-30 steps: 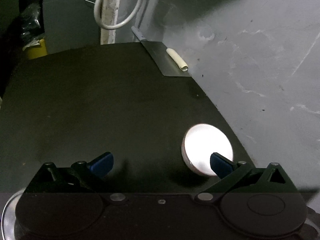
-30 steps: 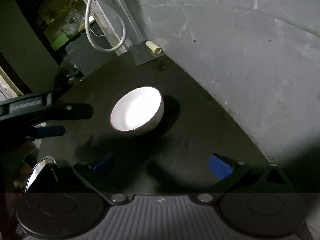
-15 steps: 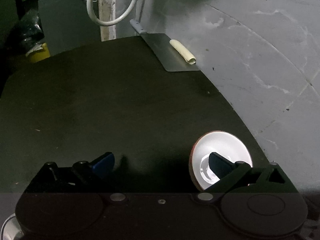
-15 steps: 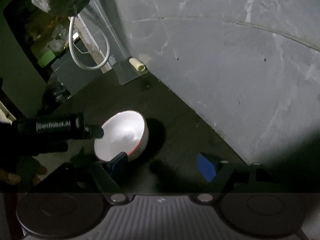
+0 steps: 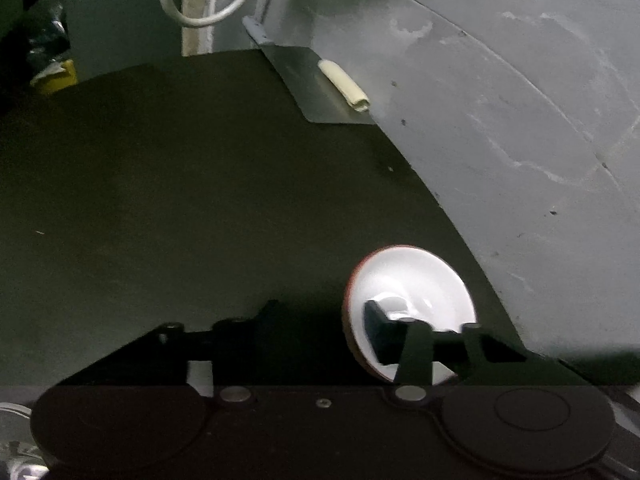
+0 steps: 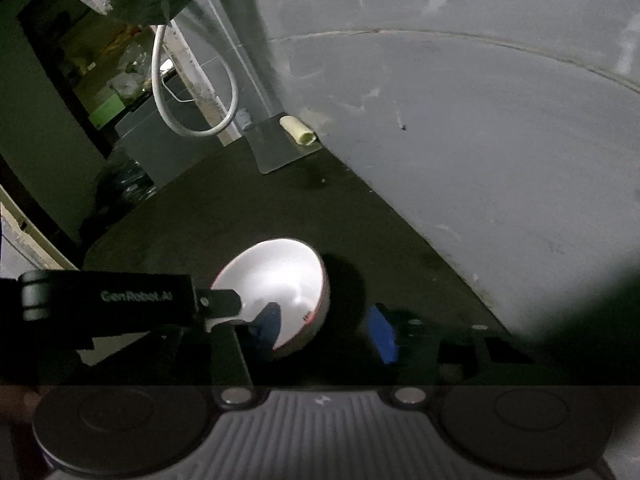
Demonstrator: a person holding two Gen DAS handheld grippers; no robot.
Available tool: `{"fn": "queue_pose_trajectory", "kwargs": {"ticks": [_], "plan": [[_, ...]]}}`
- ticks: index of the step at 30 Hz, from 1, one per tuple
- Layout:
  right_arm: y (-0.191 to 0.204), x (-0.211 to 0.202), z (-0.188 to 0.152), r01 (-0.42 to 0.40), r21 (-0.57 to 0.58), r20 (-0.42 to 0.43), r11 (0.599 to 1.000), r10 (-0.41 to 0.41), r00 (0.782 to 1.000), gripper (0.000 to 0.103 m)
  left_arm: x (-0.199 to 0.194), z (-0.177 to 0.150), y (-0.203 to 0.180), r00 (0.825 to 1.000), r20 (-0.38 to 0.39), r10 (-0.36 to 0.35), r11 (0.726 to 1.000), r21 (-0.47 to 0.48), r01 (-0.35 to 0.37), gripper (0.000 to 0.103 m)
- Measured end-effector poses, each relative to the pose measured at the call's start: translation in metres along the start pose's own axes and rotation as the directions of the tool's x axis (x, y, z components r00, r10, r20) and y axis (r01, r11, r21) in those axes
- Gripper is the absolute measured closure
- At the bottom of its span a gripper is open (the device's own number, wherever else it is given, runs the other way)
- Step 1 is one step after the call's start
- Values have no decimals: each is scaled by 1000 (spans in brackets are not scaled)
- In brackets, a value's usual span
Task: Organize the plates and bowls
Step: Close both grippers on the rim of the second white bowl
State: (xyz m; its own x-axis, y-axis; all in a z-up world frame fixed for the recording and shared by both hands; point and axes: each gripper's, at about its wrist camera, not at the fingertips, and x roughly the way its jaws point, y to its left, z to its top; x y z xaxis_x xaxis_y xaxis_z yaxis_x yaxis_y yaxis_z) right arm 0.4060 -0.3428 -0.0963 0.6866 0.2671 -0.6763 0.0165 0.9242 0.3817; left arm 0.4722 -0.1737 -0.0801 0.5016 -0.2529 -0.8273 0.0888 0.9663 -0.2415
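A white bowl with a red outside [image 5: 412, 284] [image 6: 280, 280] stands on the dark counter [image 5: 180, 200] near the grey wall. My left gripper [image 5: 324, 320] has its right finger inside the bowl and its left finger outside the rim; whether the jaws pinch the rim is unclear. In the right wrist view the left gripper's body [image 6: 112, 304] reaches in from the left to the bowl's rim. My right gripper [image 6: 324, 332] is open around the bowl's near side, left finger over the inside, right finger beside the outer wall.
A metal cleaver [image 5: 316, 88] [image 6: 276, 148] with a pale roll on it lies at the counter's far end against the wall [image 5: 520, 120]. A white cable loop [image 6: 180, 92] hangs behind it. A steel rim [image 5: 12, 412] shows at bottom left.
My left gripper's fingers have narrowed, the right one now deep inside the bowl. My right gripper has moved in and narrowed until its fingers straddle the bowl's near wall.
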Motion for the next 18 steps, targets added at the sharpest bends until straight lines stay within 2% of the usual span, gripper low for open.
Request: {"fn": "queue_pose_trajectory", "kwargs": {"ticks": [6, 9, 18], "plan": [[2, 4, 2, -14, -15, -24, 1000, 14, 1000, 72, 1, -4, -2, 999, 3, -33, 999, -14, 33, 86], [2, 6, 3, -33, -17, -36, 999, 33, 999, 77, 0, -5, -2, 999, 2, -49, 999, -15, 49, 91], [4, 0, -3, -67, -32, -64, 997, 65, 996, 80, -8, -13, 0, 999, 5, -53, 998, -18, 53, 94]]}}
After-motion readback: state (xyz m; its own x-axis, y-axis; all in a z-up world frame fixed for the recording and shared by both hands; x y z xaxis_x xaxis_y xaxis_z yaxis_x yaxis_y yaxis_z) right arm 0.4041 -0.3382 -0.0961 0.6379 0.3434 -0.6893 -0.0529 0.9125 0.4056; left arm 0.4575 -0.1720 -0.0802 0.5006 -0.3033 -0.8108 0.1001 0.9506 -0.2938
